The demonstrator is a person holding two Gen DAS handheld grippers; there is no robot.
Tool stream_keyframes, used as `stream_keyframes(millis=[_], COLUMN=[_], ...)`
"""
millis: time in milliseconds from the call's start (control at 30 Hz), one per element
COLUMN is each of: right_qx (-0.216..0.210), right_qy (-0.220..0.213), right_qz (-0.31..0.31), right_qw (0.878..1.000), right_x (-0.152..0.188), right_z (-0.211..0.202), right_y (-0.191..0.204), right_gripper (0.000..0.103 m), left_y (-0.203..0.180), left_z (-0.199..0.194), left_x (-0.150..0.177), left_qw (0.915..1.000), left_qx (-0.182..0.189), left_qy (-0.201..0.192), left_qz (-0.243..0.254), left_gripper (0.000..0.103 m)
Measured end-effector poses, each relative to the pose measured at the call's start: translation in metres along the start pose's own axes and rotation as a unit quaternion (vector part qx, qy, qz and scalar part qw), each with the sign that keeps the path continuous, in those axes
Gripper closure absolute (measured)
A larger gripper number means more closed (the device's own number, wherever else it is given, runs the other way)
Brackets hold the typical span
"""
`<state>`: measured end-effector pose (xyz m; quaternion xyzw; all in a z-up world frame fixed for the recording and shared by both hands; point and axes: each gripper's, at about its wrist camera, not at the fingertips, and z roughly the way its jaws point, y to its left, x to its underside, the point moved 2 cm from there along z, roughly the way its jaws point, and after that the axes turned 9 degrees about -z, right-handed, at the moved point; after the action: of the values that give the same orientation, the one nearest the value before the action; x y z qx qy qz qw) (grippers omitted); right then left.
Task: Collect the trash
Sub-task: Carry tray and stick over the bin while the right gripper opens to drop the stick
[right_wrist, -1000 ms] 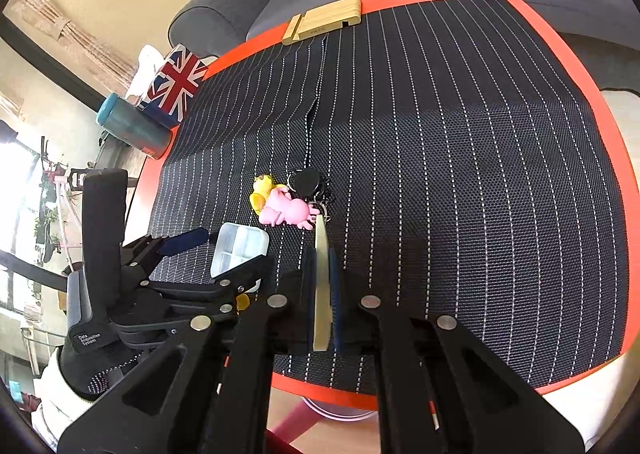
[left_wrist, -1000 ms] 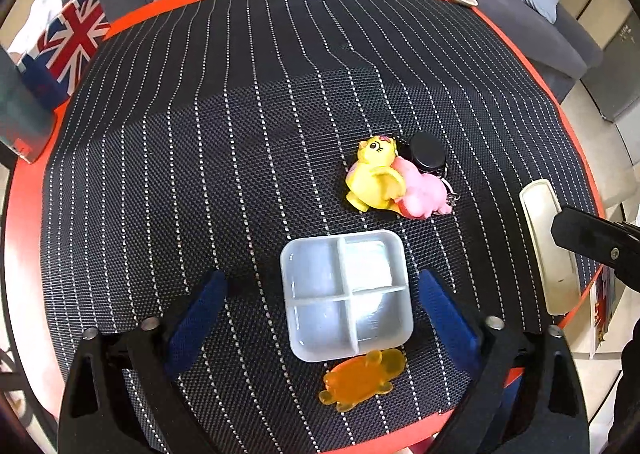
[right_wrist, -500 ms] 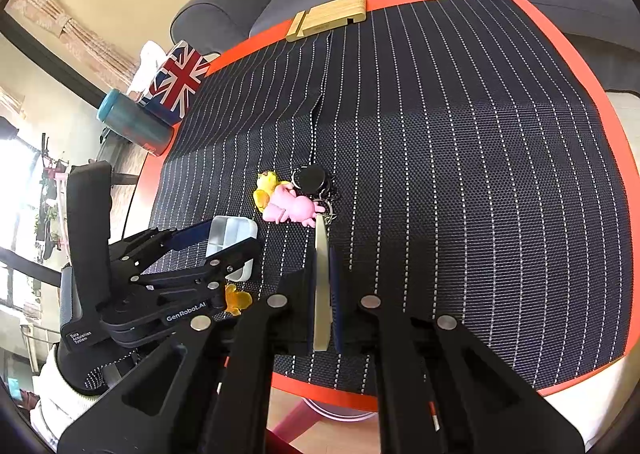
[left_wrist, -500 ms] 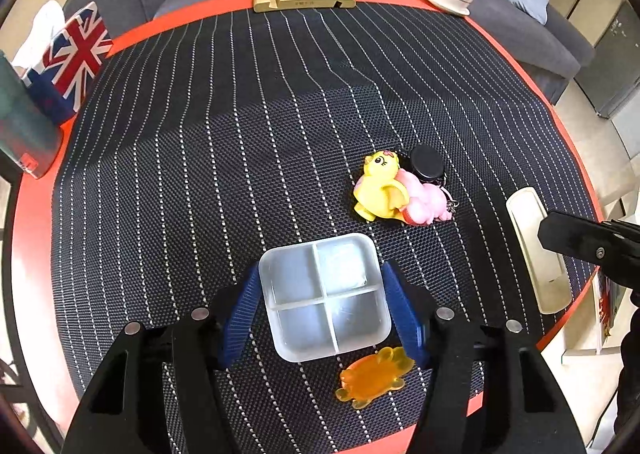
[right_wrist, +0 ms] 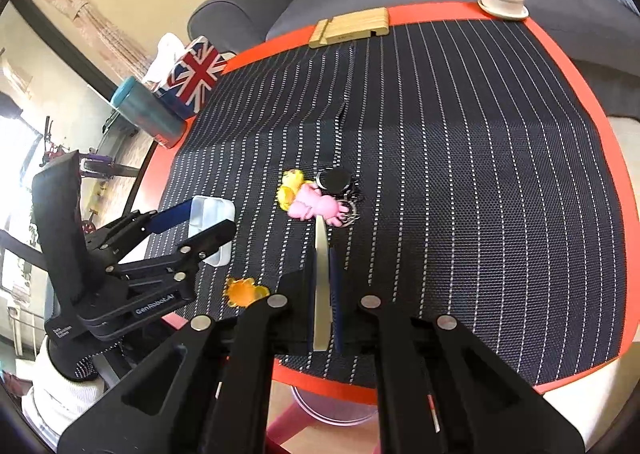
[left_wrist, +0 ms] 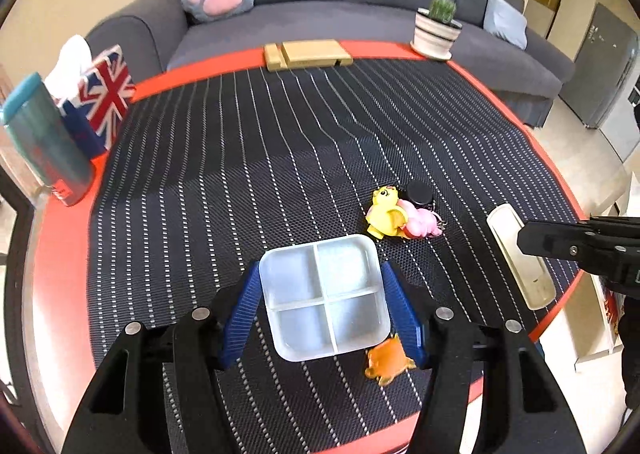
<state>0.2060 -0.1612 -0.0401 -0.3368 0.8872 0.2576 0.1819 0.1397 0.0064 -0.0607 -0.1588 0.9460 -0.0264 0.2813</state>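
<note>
Now mid-collection: left hand-held gripper (left_wrist: pixel 324 306) clenched on clear divided tray (left_wrist: pixel 325 296), tray looking raised off surface (left_wrist: pixel 240 174). Right hand-held gripper (right_wrist: pixel 323 294) pinching flat cream lid (right_wrist: pixel 321 278). Next, likely: carry tray off to bin, none in view.

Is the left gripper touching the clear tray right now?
Touching. In the left wrist view the left gripper has both blue pads pressed flush against opposite sides of the clear tray, with no gap showing.
</note>
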Motion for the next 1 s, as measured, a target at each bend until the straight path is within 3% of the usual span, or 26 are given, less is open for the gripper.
stream_keyframes(millis=[433,767,1000], right_qx=[0.010,0.003,-0.010], right_qy=[-0.031,-0.043,-0.036], right_qz=[-0.067,-0.076,-0.069], right_qw=[0.997,0.996,0.997], right_x=[0.046,0.095,0.122], right_z=[-0.029,-0.044,-0.043], right_y=[0.045,0.055,0.057], right_gripper=[0.097,0.097,0.097], left_y=[-0.005,-0.014,-0.017], left_z=[-0.067,-0.094,-0.095], left_x=[0.046,0.090,0.119], left_qw=[0.9964,0.9922,0.9902], left_qx=[0.049,0.080,0.112], left_qy=[-0.065,-0.085,-0.073], left_qz=[0.023,0.042,0.040], left_gripper=[0.044,0.044,0.044])
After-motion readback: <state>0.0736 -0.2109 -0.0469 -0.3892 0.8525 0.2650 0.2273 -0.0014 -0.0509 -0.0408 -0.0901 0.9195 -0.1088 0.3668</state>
